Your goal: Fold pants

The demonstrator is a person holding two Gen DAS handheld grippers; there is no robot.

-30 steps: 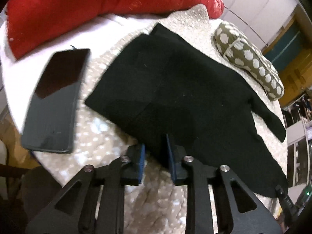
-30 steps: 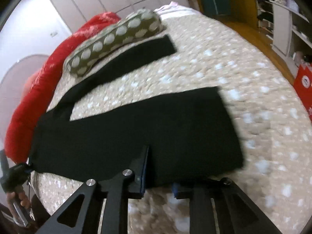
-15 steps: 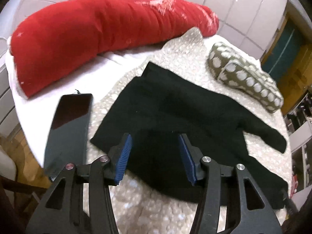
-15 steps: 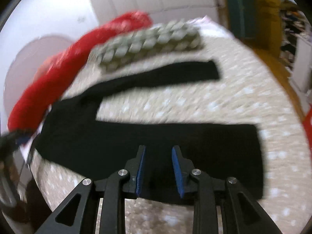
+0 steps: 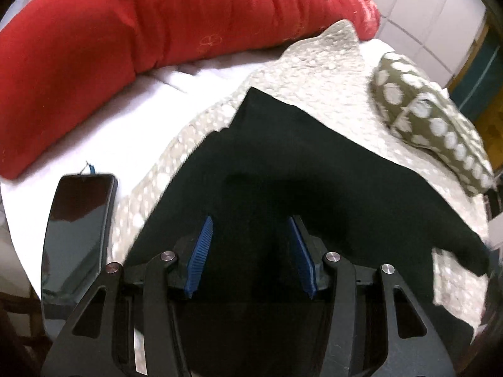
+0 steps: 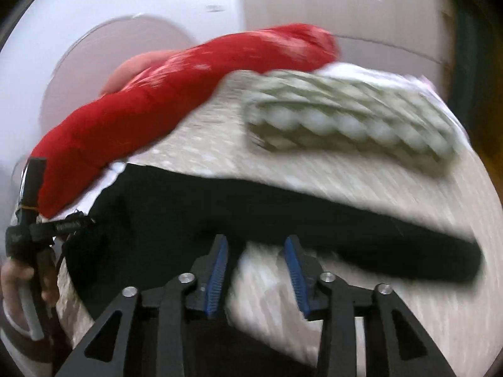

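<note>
Right wrist view is motion-blurred: the spotted pillow and bedspread are smeared, and fabric detail cannot be read. In the left wrist view the near part of the black pants passes under the tong frame and is cut off; its dark surface shows almost no seams or folds.

Left wrist view only: a dark phone lying on the white sheet at the near left, just beside the bedspread edge; the waist end of the pants spread flat over the spotted bedspread; the red bolster along the far side; the spotted pillow at the far right.

Right wrist view only: one pant leg running as a long black band to the right, ending near the bed's right side; the bolster far left; the other handheld unit with the person's hand at the left edge.

Left tongs: released, blue pads spread wide above the pants, gripping nothing. Right tongs: released, pads apart over bedspread just near of the leg.
</note>
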